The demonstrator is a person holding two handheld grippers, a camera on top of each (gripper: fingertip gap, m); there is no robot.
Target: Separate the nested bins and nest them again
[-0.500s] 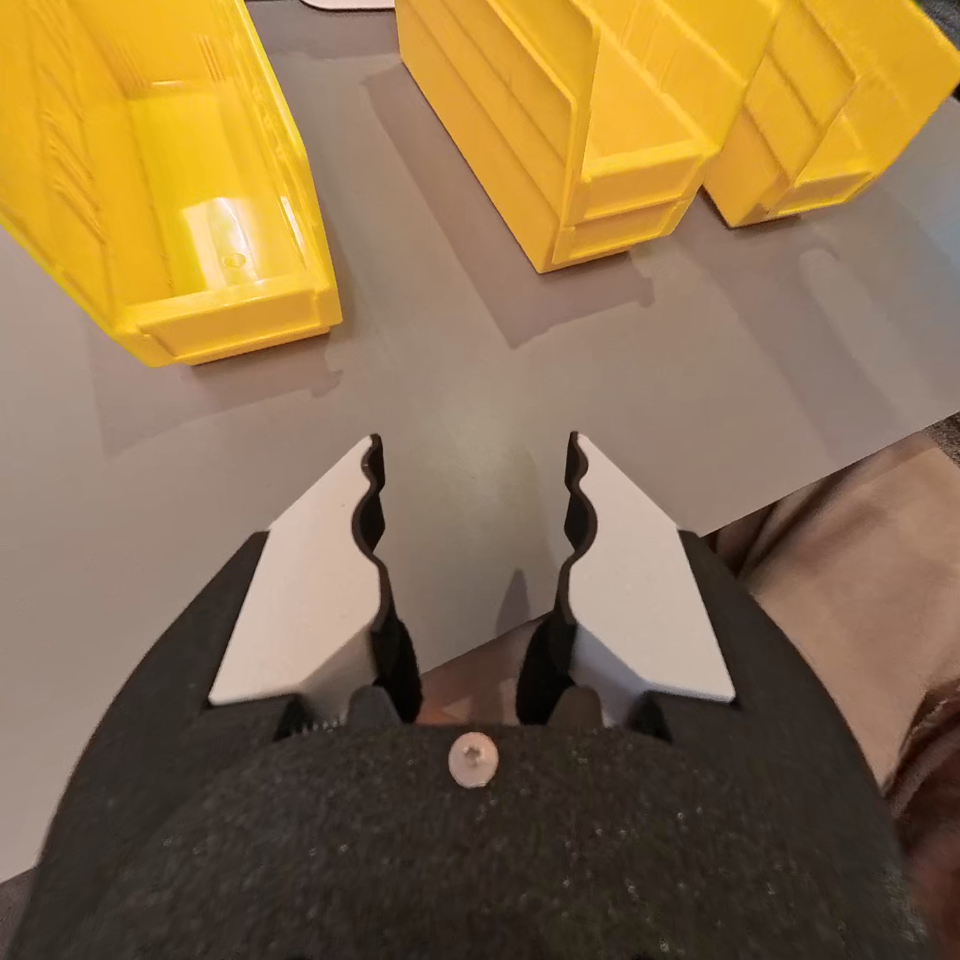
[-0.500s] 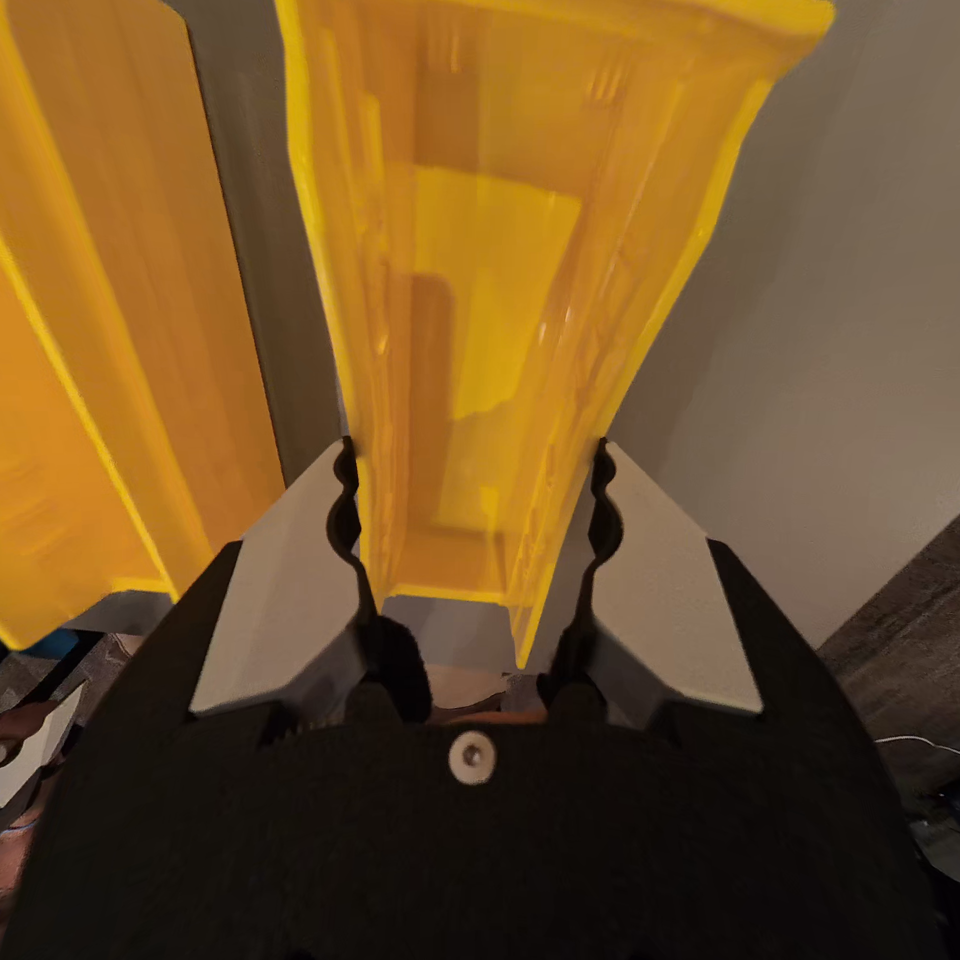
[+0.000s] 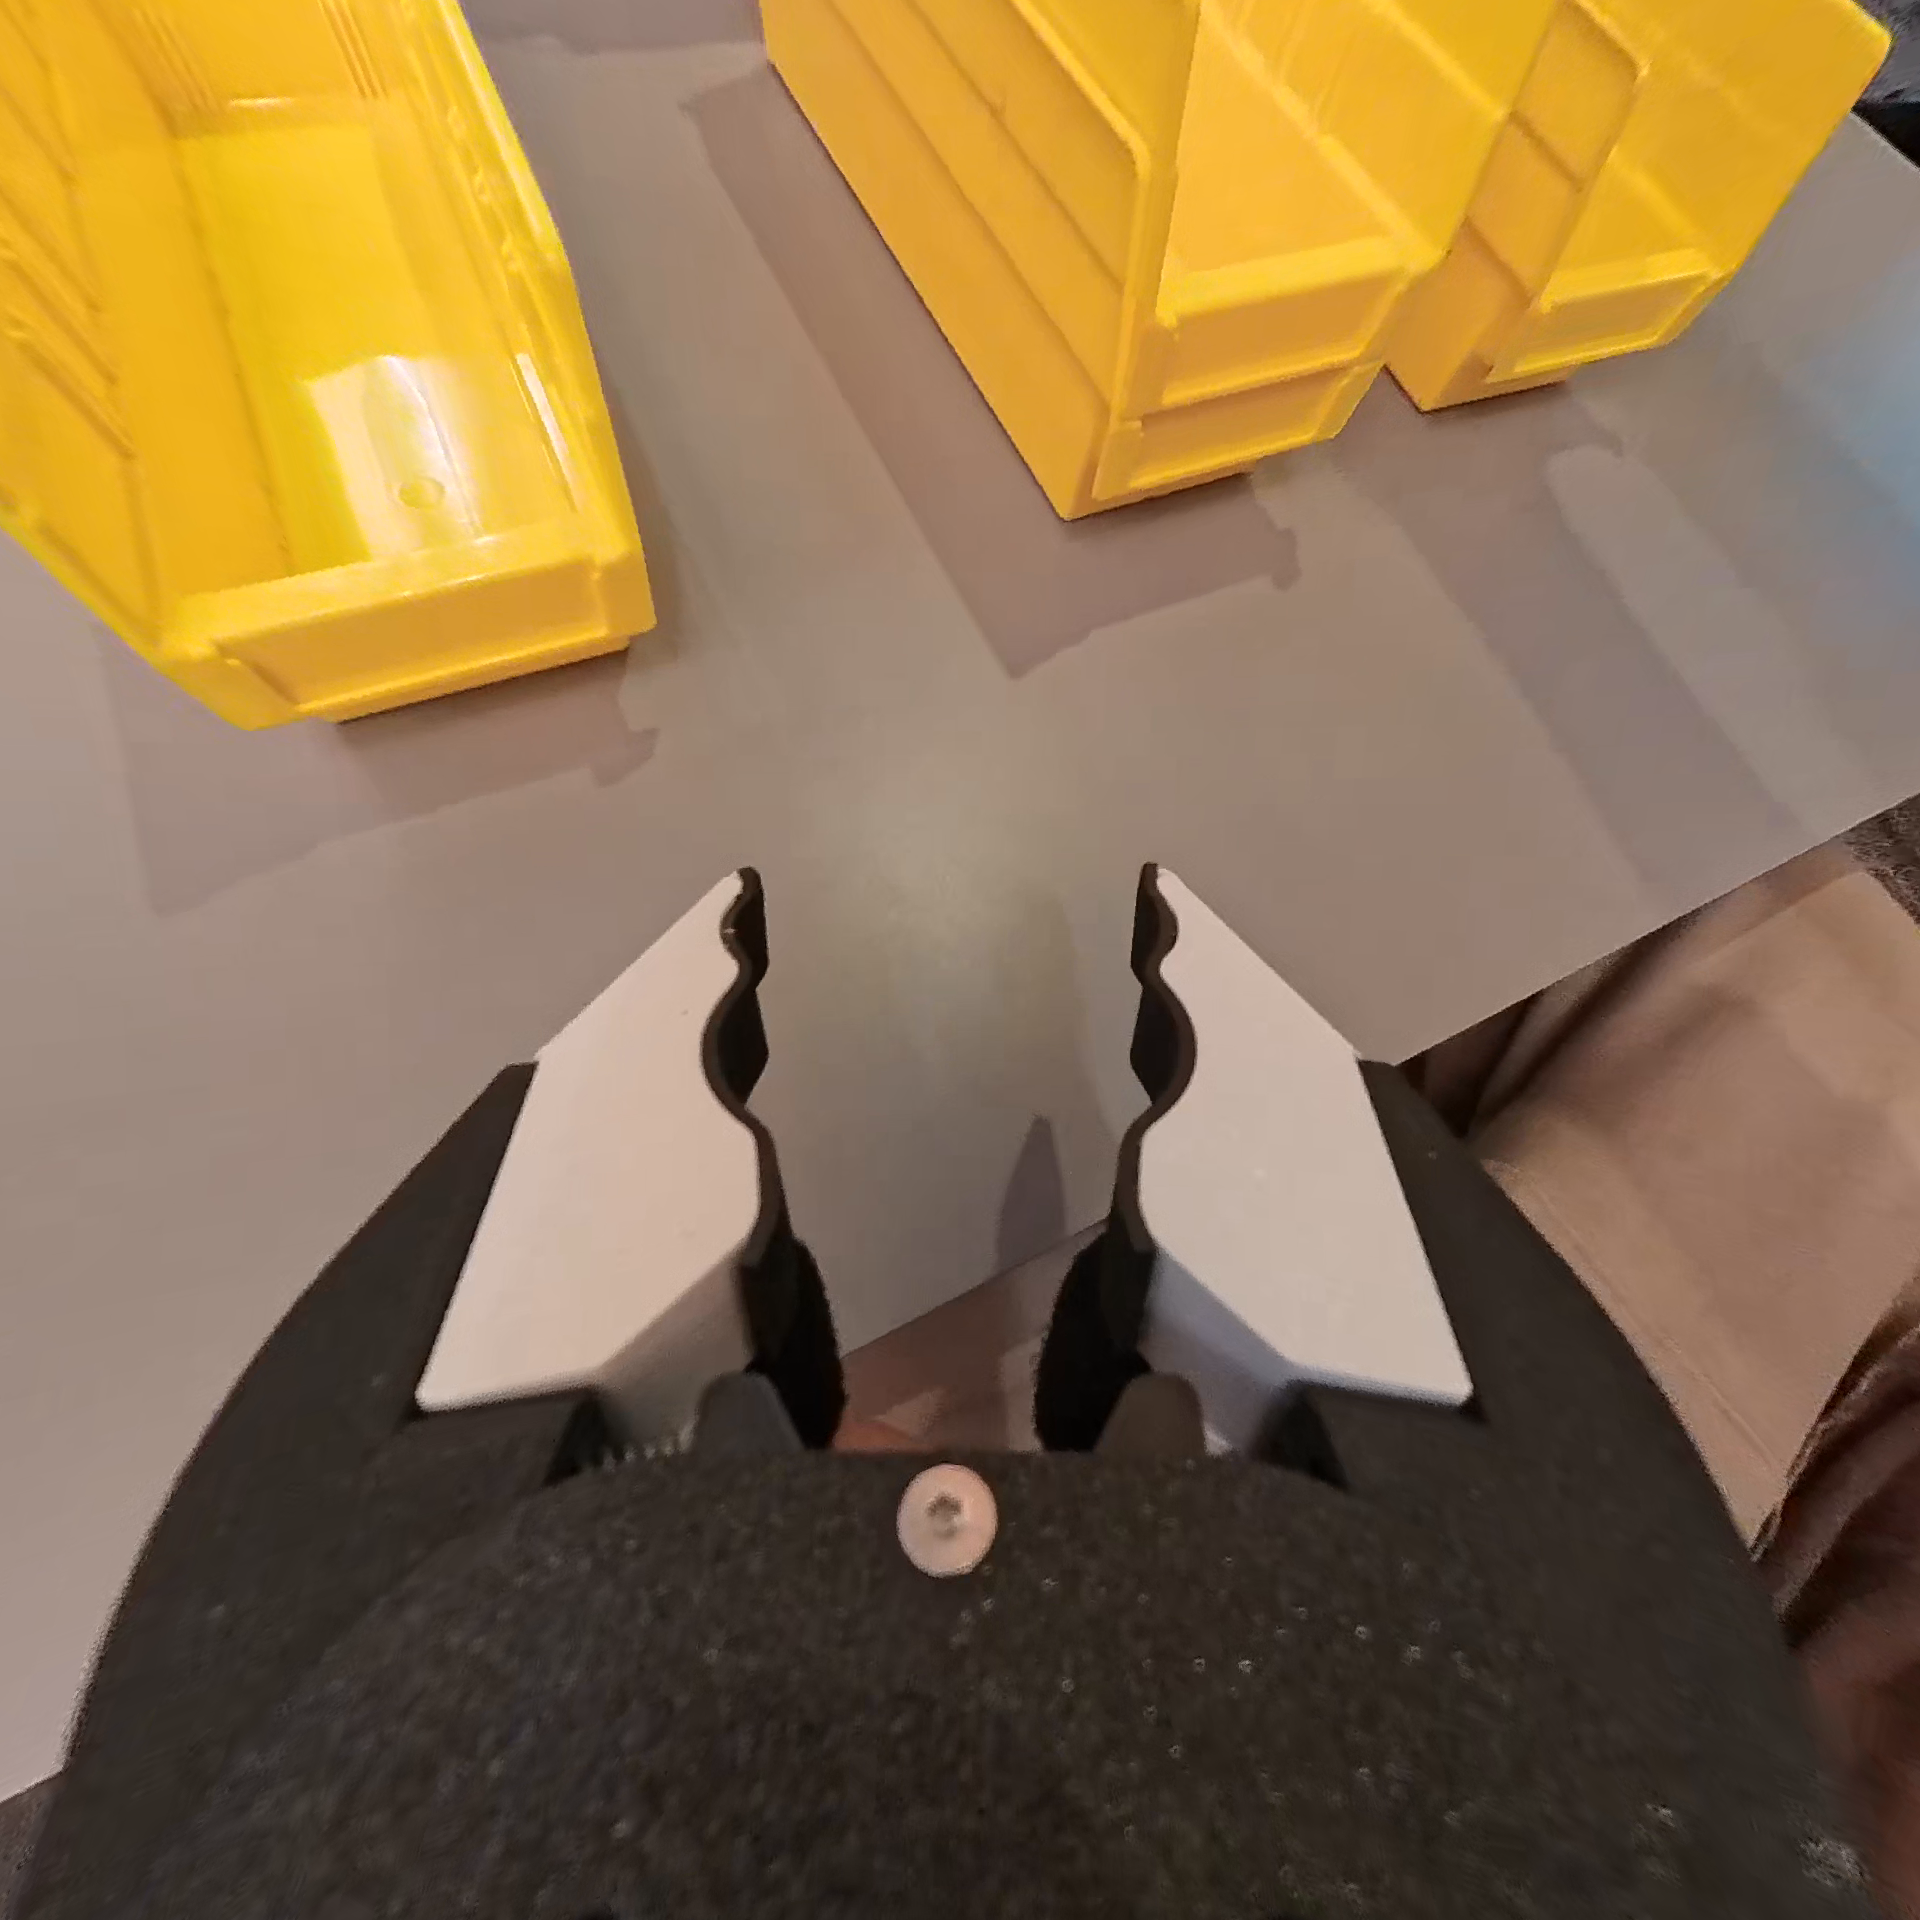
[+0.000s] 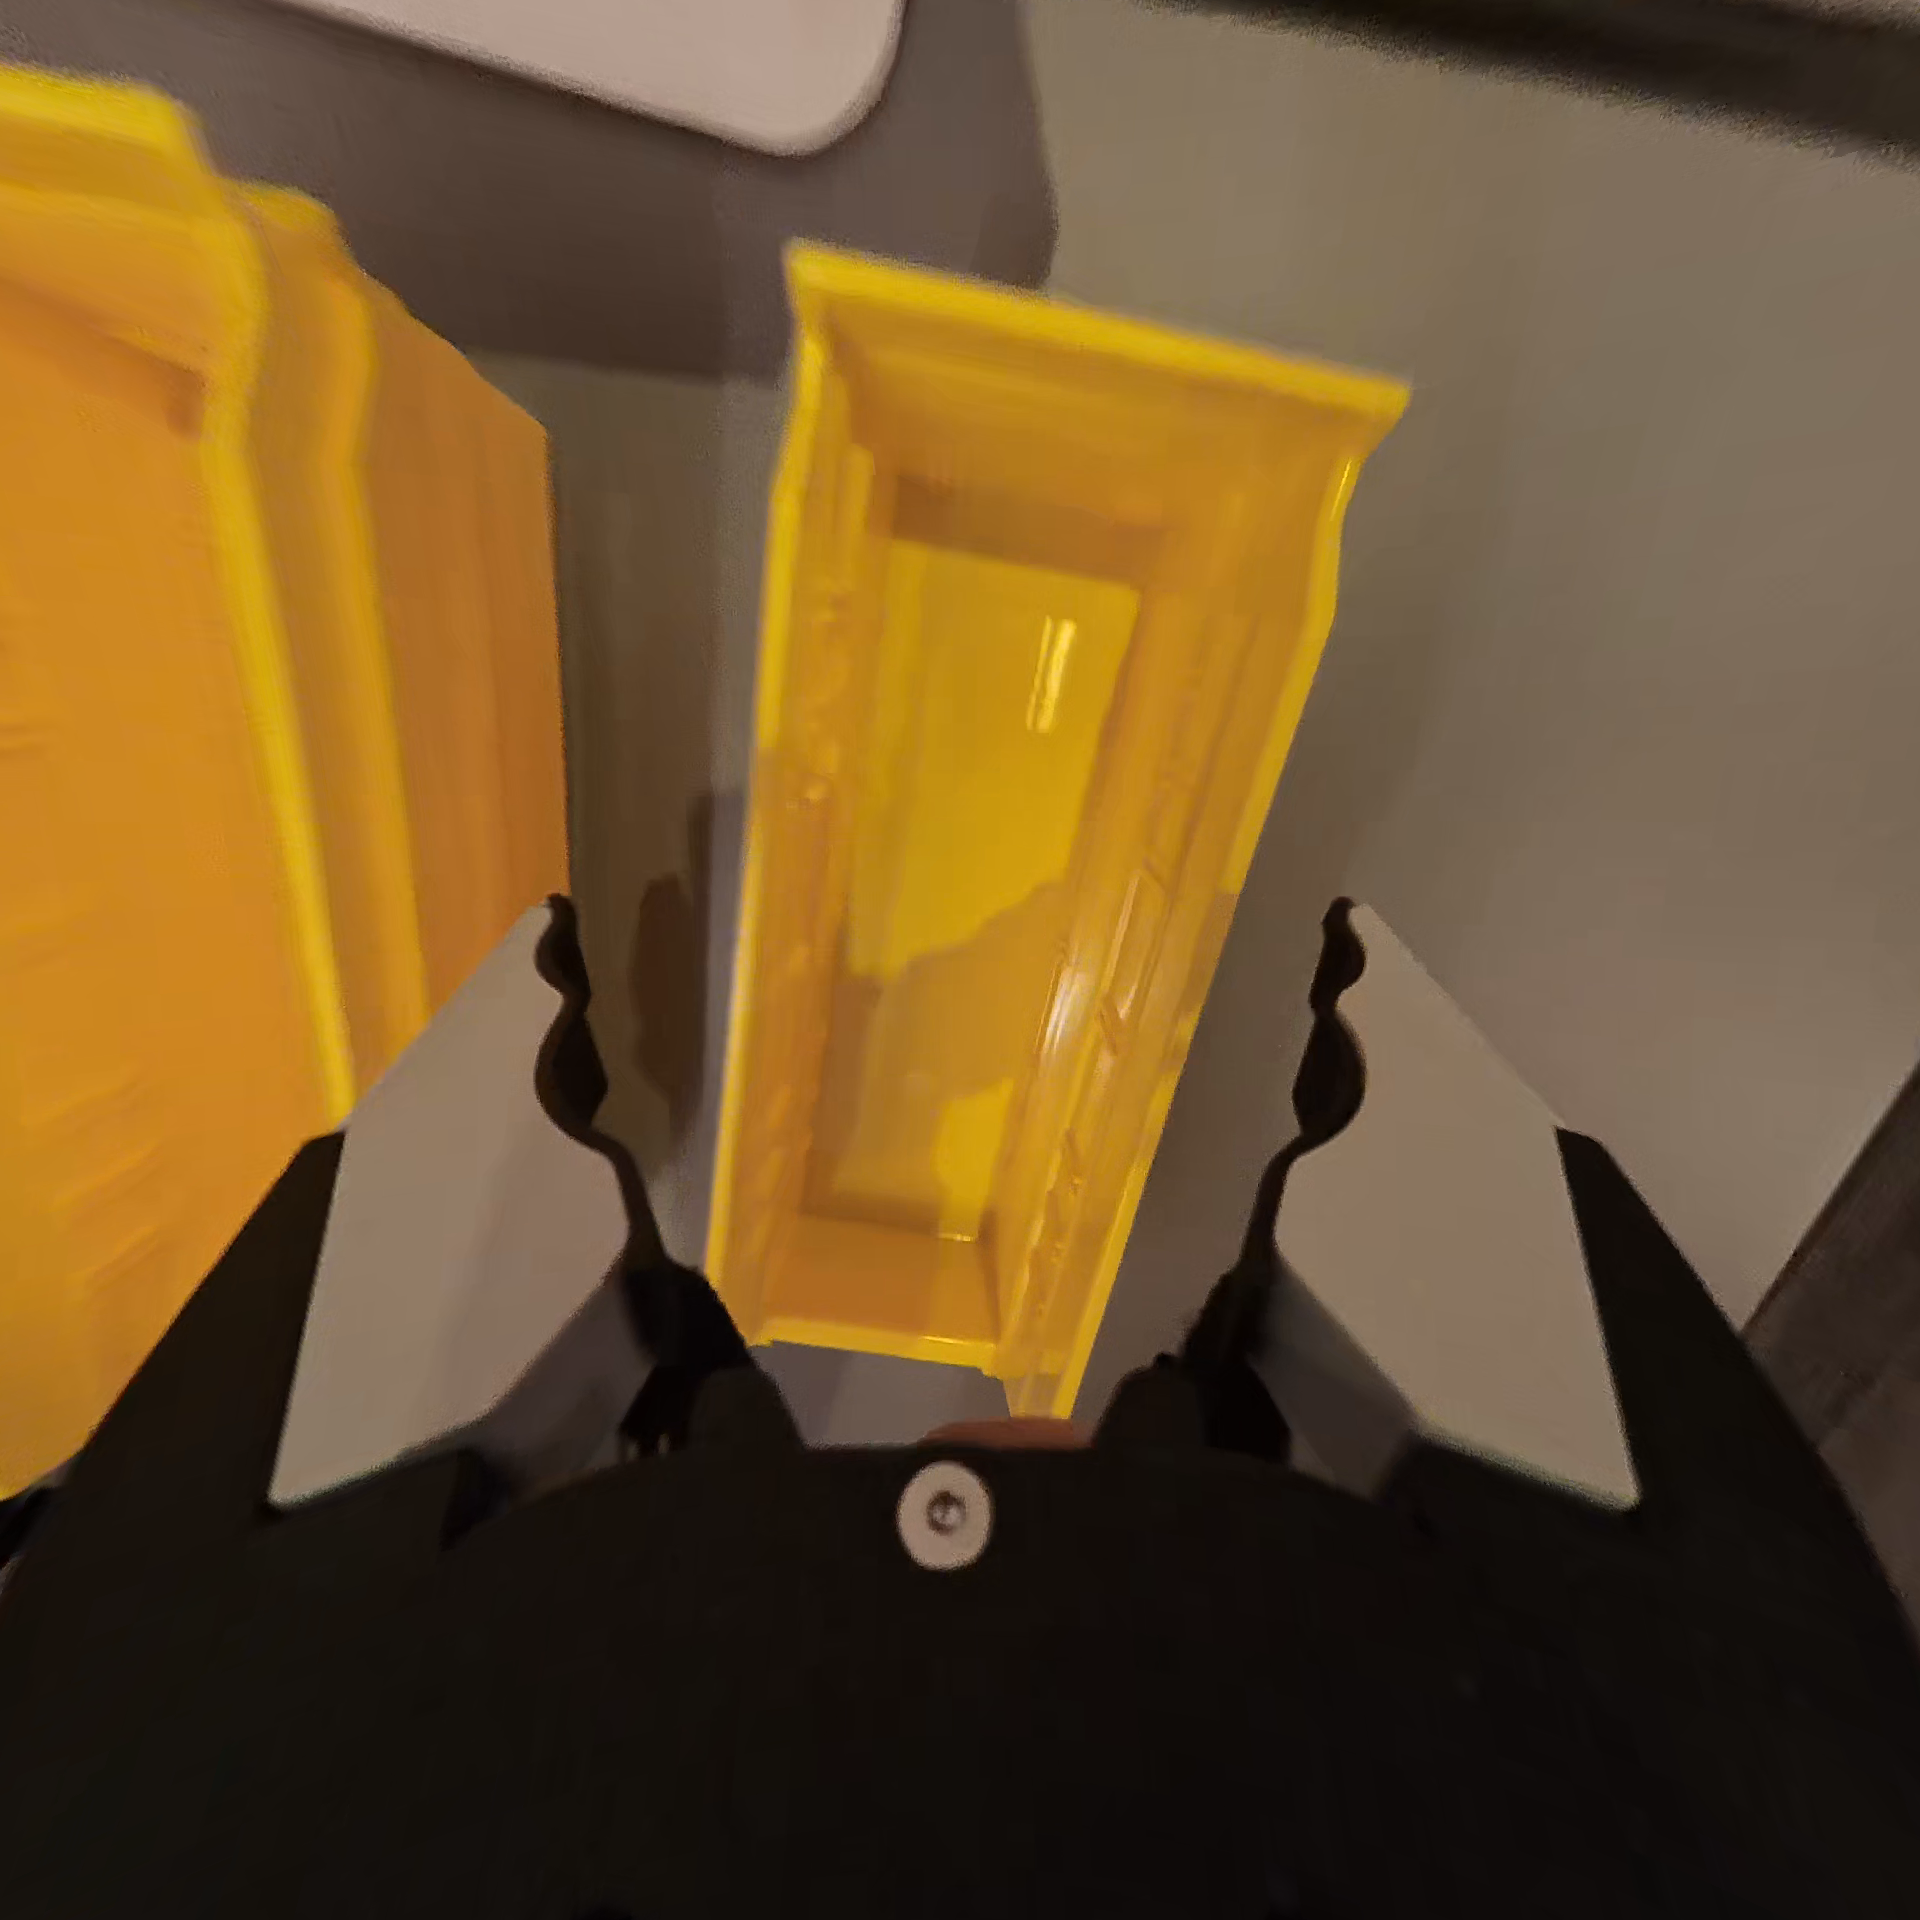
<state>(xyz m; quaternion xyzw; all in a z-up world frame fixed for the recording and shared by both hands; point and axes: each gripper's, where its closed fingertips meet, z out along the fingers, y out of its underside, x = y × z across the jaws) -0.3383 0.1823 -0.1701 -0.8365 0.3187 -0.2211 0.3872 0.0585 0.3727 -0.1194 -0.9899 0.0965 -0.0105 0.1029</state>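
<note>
Released, single bin [image 4: 997,831] sits beside nested bins [image 4: 208,727].

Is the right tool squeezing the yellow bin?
No, the right tool is wide open, with gaps between its fingers and the yellow bin on the table.

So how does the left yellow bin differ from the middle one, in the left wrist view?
The left bin is single, its bare floor showing; the middle bin holds a second one nested inside. The left bin stands alone; the middle bin sits close beside another stack. Both are yellow, on the grey table.
</note>
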